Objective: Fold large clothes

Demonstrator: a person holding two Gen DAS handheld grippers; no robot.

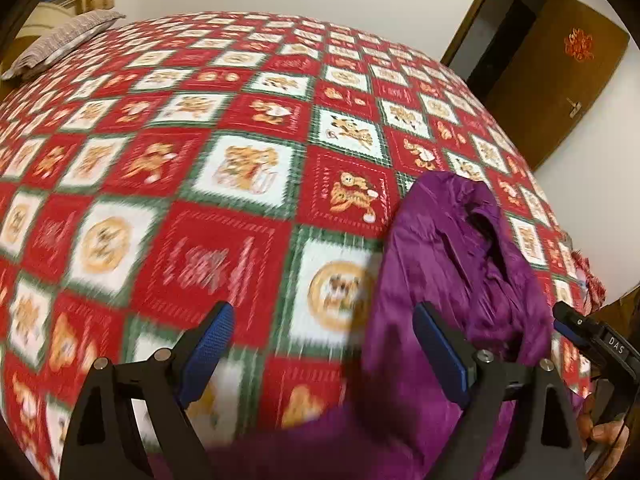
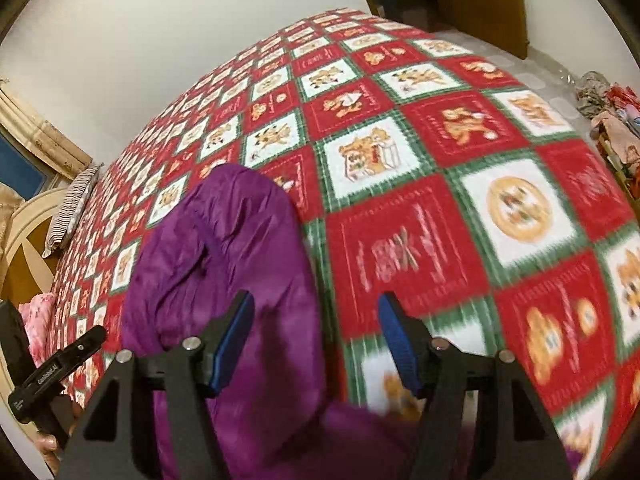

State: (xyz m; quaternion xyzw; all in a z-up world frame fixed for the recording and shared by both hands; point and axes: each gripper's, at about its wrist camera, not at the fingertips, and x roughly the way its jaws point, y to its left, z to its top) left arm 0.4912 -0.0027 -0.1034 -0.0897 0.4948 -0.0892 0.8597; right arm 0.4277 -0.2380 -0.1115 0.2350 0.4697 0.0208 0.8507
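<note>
My left gripper [image 1: 324,340] tilts steeply down over the bed, its blue-padded jaws spread wide with nothing between the pads; only blurred bedspread shows in the gap. Its right finger [image 1: 440,352] stands in front of the purple jacket [image 1: 452,256] but I cannot tell that it touches the cloth. My right gripper [image 2: 316,336] also angles downward, jaws apart and gripping nothing, the left pad over the jacket and the right pad over the bedspread. Each camera catches the other tool at its near edge: the right one at the left view's lower right, with fingers of my hand [image 1: 604,436] below it.

The purple jacket lies crumpled in a long heap between my two grippers, running away from me, its near end spilling under both tools. Around it the red, white and green checked bedspread [image 1: 200,152] spreads flat and bare, with wide room on both sides and beyond. A striped pillow [image 1: 60,44] sits at the far left corner by the headboard. A brown door [image 1: 560,80] stands beyond the right edge, and a pile of clothes [image 2: 612,120] lies off the bed's right side.
</note>
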